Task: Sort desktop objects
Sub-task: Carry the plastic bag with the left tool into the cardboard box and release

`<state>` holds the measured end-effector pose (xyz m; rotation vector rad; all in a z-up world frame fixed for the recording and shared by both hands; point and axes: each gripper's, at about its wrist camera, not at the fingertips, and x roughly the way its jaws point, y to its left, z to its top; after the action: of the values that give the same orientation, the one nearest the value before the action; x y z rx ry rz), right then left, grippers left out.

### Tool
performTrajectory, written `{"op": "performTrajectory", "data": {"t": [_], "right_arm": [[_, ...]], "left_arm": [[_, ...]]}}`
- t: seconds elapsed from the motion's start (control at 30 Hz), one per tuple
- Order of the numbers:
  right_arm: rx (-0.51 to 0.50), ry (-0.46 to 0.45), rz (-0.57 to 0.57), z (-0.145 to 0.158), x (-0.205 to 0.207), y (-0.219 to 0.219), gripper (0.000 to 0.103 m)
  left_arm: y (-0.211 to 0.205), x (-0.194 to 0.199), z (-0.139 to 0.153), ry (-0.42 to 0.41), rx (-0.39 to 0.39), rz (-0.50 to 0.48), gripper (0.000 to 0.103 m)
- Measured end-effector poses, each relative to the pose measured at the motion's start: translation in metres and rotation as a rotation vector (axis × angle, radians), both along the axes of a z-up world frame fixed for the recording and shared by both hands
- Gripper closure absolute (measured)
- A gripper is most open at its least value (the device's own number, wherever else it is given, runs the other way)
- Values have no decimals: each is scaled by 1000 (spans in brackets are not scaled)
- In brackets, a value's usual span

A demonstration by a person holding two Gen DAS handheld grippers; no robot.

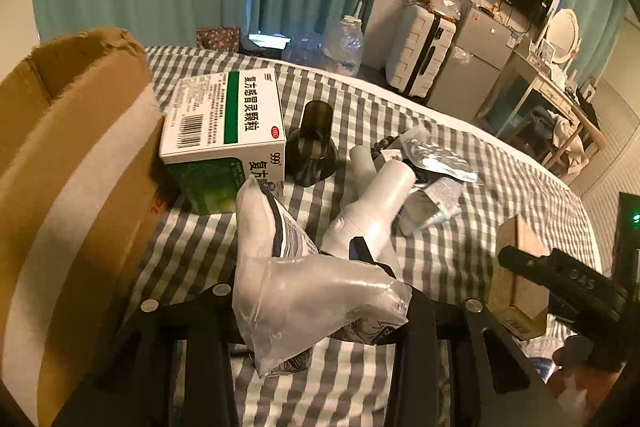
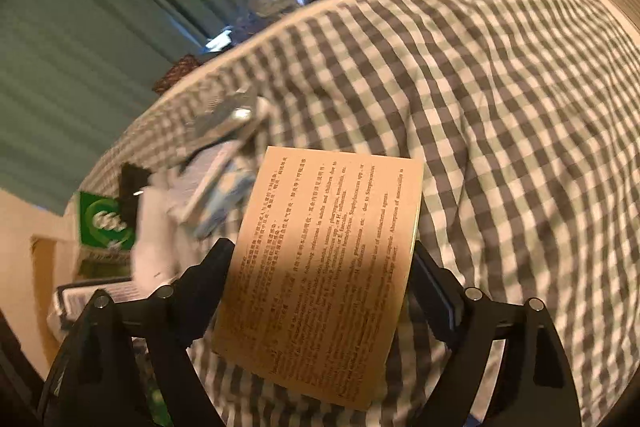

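Observation:
In the left wrist view my left gripper (image 1: 320, 291) is shut on a crumpled clear plastic packet (image 1: 296, 291) with printed contents, held just above the checked bedsheet (image 1: 460, 259). My right gripper (image 2: 324, 259) is shut on a tan carton with black print (image 2: 328, 259), its pads pressing on both sides. The same tan carton (image 1: 516, 267) shows at the right edge of the left wrist view. On the sheet lie a green-and-white medicine box (image 1: 224, 123), a dark cup-shaped object (image 1: 312, 147), a white bottle-like device (image 1: 372, 207) and foil sachets (image 1: 436, 155).
An open cardboard box (image 1: 72, 167) stands at the left, right against the medicine box. Beyond the bed are water bottles (image 1: 344, 43), a white suitcase (image 1: 420, 51) and teal curtains. The right wrist view shows bare checked sheet (image 2: 500, 107) to the right.

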<state>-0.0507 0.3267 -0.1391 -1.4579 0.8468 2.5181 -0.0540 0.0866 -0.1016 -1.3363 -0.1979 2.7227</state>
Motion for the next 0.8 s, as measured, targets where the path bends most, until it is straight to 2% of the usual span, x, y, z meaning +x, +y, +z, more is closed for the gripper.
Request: {"op": "performTrajectory", "data": {"t": [0.1,0.17,0.27,0.4,0.53,0.63,0.8], "right_arm": [[61,27,38,21,18,3,19],[62,41,55,32,31,1,19],[59,67,74,47,43,-3,19],[82,148,96,80,62,-12,19],[147,212,153,103,59,-40,19],[210,246,209,112,69,-59,19],[263,236,269,114,71,-86,19]], "left_arm": [[0,16,15,37,22,-28,65],[1,30,27,83,26,-69,65],[-1,42,41,110,16,-90,65],[-6,59,62,154,31,-91,65],[-20,72,85,193,65,-68,65],[-27,75,92,177,86,-49,65],[-45,76,92,141,149,0,65]]}}
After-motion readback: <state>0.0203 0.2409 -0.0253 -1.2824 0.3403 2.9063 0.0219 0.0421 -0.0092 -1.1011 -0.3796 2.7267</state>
